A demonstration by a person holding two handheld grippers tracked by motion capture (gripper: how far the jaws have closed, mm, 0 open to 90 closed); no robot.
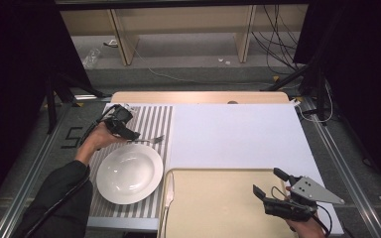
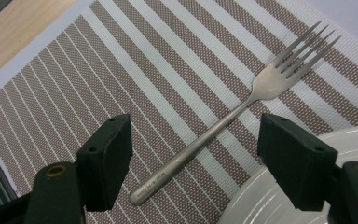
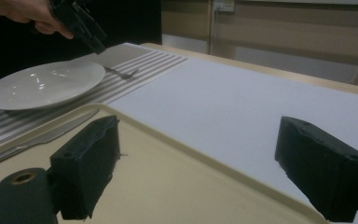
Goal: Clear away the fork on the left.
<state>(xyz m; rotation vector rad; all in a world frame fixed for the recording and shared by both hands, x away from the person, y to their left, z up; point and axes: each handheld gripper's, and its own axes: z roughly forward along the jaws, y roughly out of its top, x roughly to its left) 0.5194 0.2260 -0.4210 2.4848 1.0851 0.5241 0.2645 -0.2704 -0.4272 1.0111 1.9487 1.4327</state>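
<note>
High view: the left gripper point(image 1: 129, 135) hangs over the fork point(image 1: 148, 141) on the striped placemat point(image 1: 149, 119) beyond the white plate point(image 1: 130, 173); the right gripper point(image 1: 270, 182) rests over the beige tray point(image 1: 218, 208).

Left gripper view: fingers spread wide, straddling the fork's handle without touching, so the grasp looks still to come. The handle's engraving is unreadable.

Right gripper view: fingers wide apart, holding nothing, over the tray.

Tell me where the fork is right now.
In the high view the fork lies at left on the striped placemat, just beyond the white plate, under the left claw.
</note>
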